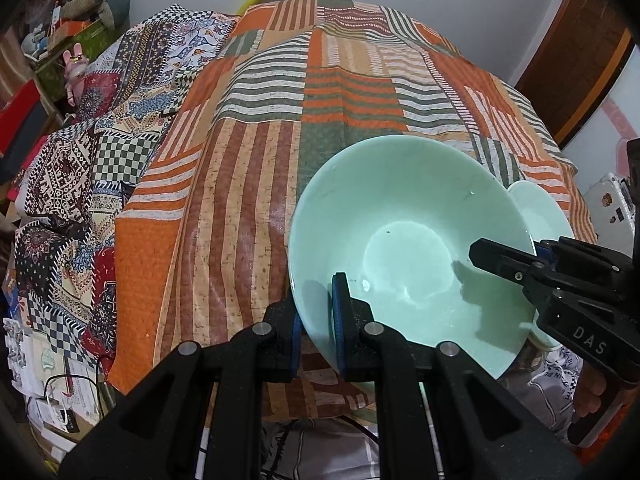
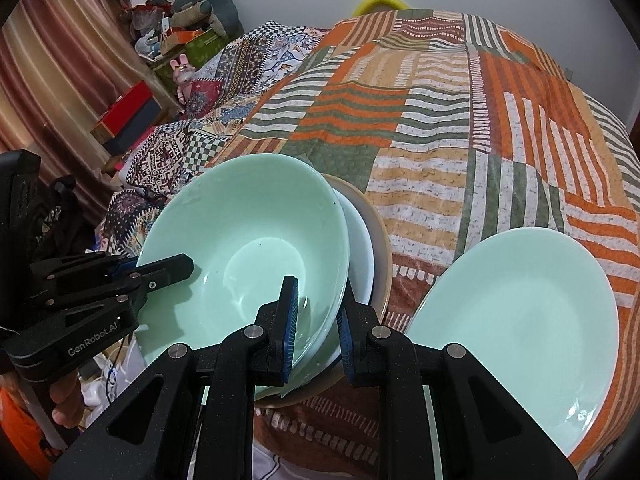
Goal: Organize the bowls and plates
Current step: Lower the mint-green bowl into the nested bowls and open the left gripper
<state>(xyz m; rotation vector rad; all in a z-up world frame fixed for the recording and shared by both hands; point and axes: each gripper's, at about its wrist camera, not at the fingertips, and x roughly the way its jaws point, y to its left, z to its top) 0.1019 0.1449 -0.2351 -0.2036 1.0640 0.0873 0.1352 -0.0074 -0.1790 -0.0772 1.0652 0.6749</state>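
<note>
Both grippers work at a nested stack of dishes on a bed covered by a striped patchwork quilt (image 1: 248, 184). The left gripper (image 1: 316, 320) has its fingers closed on the near rim of the mint-green bowl (image 1: 400, 216), one finger outside, one inside. The right gripper (image 2: 318, 320) straddles the opposite rim of the same bowl together with the white bowl (image 2: 362, 240) and tan bowl (image 2: 382, 248) beneath it; its fingers appear to sit slightly apart from the rims, so whether they grip cannot be told. The green bowl sits tilted in the white bowl, not yet level. A mint-green plate (image 2: 516, 320) lies separately beside the stack. Judged progress: bowls nearly nested; the plate remains to be placed.
</note>
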